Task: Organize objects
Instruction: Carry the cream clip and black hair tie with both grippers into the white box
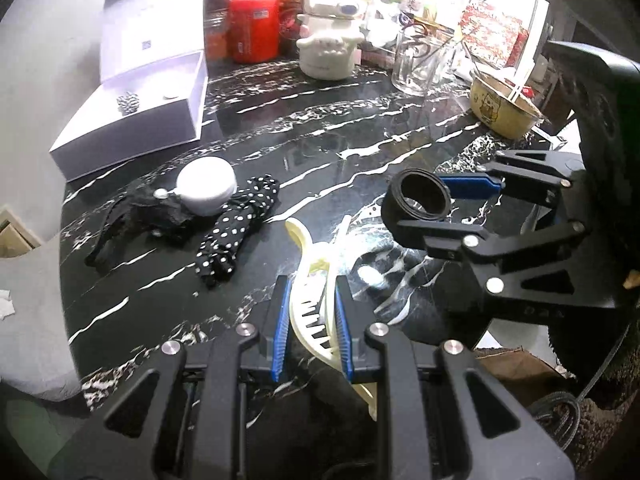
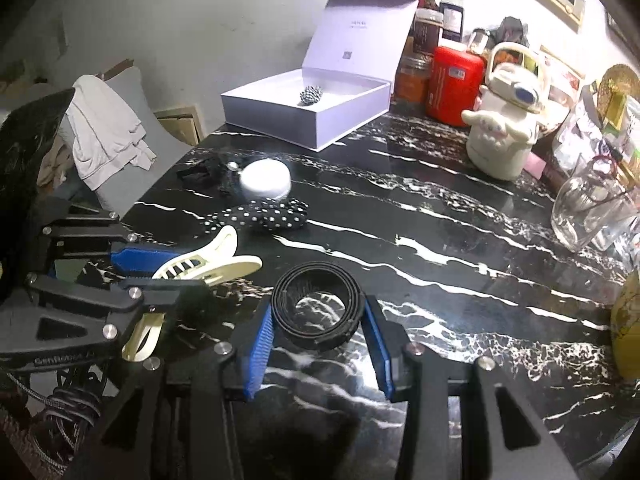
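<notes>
My left gripper (image 1: pixel 312 284) is shut on a cream hair claw clip (image 1: pixel 308 248), its blue pads pressing both sides. The right wrist view shows the left gripper (image 2: pixel 180 274) low at the left, holding the clip (image 2: pixel 224 266) just above the black marble table (image 2: pixel 440 216). My right gripper (image 2: pixel 318 308) is shut on a coiled black belt (image 2: pixel 320 336), also lifted slightly; the left wrist view shows this gripper (image 1: pixel 432 208) and coil (image 1: pixel 400 200) at the right. An open white box (image 1: pixel 132 128) at the table's far left holds a small black-and-white scrunchie (image 1: pixel 128 102).
On the table lie a white round case (image 1: pixel 206 190), a polka-dot fabric piece (image 1: pixel 236 224) and black lace (image 1: pixel 148 212). Along the back stand a red canister (image 1: pixel 254 26), a white ceramic pot (image 1: pixel 328 48), a glass jar (image 1: pixel 420 60) and a yellow bowl (image 1: pixel 504 108). A grey chair with cloth (image 2: pixel 108 136) stands beyond the table's left edge.
</notes>
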The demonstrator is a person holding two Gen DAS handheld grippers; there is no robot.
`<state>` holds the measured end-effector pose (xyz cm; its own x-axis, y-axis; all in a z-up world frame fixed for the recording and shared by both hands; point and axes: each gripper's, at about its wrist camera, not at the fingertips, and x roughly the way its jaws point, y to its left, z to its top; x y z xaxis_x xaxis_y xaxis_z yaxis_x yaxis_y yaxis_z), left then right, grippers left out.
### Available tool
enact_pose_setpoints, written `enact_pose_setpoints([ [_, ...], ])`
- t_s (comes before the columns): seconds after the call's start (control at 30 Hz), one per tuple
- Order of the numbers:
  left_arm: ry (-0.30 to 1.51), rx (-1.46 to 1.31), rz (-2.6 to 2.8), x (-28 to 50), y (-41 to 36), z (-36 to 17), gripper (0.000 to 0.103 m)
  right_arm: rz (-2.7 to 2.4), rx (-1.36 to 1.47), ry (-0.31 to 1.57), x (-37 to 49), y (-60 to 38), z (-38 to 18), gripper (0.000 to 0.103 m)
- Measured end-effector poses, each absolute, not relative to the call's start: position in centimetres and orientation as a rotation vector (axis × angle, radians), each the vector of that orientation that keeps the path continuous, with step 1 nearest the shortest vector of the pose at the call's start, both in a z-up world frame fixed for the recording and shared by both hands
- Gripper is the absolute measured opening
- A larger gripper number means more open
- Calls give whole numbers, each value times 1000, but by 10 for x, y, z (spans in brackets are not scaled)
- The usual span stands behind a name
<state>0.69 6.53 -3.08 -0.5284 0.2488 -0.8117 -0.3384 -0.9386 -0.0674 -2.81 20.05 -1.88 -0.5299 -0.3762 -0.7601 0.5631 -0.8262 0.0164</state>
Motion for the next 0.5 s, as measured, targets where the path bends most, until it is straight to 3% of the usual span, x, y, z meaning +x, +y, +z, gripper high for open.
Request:
enact_pose_setpoints([
  [0.5, 59, -1291, 2625, 8, 38, -2, 20, -2271, 1006, 323, -13, 185, 2, 44],
])
